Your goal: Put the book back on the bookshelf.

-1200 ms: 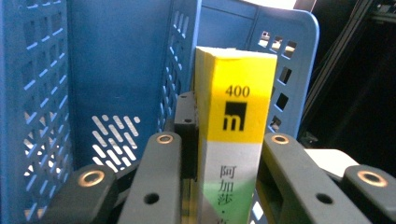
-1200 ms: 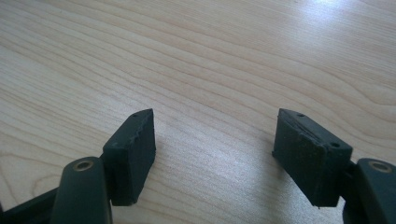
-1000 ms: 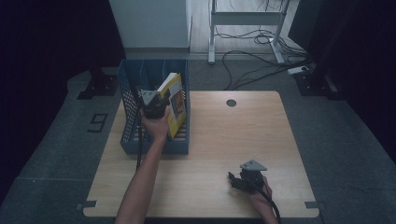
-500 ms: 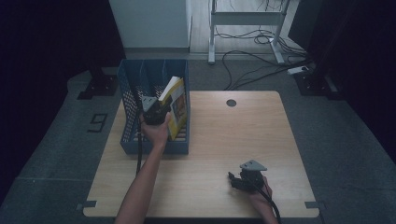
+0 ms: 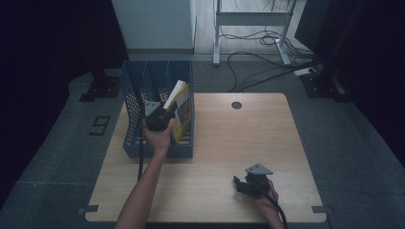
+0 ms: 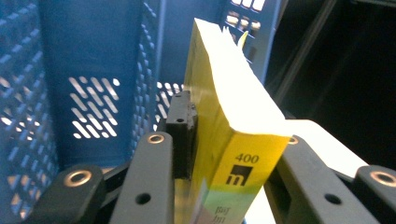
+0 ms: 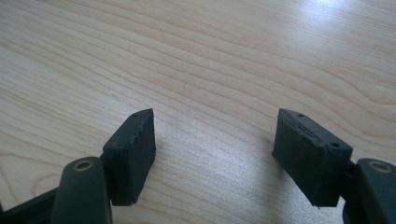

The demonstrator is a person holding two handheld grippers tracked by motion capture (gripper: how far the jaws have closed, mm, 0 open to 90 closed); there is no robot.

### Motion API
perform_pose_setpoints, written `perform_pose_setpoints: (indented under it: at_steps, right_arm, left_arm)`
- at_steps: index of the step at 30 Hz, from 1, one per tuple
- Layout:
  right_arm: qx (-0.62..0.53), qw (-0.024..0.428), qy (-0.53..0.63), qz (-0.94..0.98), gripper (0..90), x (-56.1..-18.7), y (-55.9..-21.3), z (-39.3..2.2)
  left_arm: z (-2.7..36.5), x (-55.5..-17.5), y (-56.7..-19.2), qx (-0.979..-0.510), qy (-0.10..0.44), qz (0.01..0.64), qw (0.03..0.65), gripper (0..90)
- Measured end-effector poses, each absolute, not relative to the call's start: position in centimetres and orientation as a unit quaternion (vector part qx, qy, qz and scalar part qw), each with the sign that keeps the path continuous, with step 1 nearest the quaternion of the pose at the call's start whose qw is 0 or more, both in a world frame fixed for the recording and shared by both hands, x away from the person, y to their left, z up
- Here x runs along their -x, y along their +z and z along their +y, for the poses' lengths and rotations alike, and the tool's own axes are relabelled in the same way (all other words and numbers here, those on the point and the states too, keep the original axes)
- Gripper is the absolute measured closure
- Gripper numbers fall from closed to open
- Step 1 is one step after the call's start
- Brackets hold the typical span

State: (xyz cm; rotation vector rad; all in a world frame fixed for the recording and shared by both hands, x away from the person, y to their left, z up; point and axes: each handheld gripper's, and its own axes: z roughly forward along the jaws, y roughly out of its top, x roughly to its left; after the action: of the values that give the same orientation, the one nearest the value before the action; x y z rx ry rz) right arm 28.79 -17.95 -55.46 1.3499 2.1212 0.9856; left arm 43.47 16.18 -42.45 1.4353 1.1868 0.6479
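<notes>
A thick yellow book (image 5: 182, 110) stands leaning in the right slot of the blue file rack (image 5: 131, 112) at the table's back left. My left gripper (image 5: 165, 114) reaches into the rack with the book between its jaws, which have just been opening a little. In the left gripper view its left pad (image 6: 182, 130) still lies flat against the book (image 6: 224, 93) cover, and the right pad is hidden behind the book. My right gripper (image 5: 239, 183) rests on the table (image 5: 239, 138) near the front right, jaws apart with only bare wood between them (image 7: 215, 149).
The rack's left and middle slots (image 6: 93, 93) have perforated blue walls. A round cable hole (image 5: 236, 105) sits near the table's far edge. Cables and a desk frame (image 5: 248, 28) lie on the floor beyond the table.
The book has settled a little lower in the rack's right slot with my left hand following it. The right gripper has not moved.
</notes>
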Motion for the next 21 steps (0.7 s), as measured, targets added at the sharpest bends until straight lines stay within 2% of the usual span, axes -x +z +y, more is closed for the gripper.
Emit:
perform_pose_setpoints:
  at_steps: [9, 15, 21]
  right_arm:
    - [-0.488, 0.218, 0.356, 0.766, 28.9, -28.8, -55.5, -17.9]
    - [-0.488, 0.219, 0.356, 0.766, 28.9, -28.8, -55.5, -17.9]
    - [-0.488, 0.219, 0.356, 0.766, 28.9, -28.8, -55.5, -18.0]
  left_arm:
    - [16.0, -44.1, -41.4, -0.622, 0.266, 0.506, 0.535, 66.4]
    - [16.0, -44.4, -41.2, -0.635, 0.277, 0.503, 0.516, 73.0]
    - [16.6, -44.9, -41.2, -0.617, 0.289, 0.517, 0.519, 75.4]
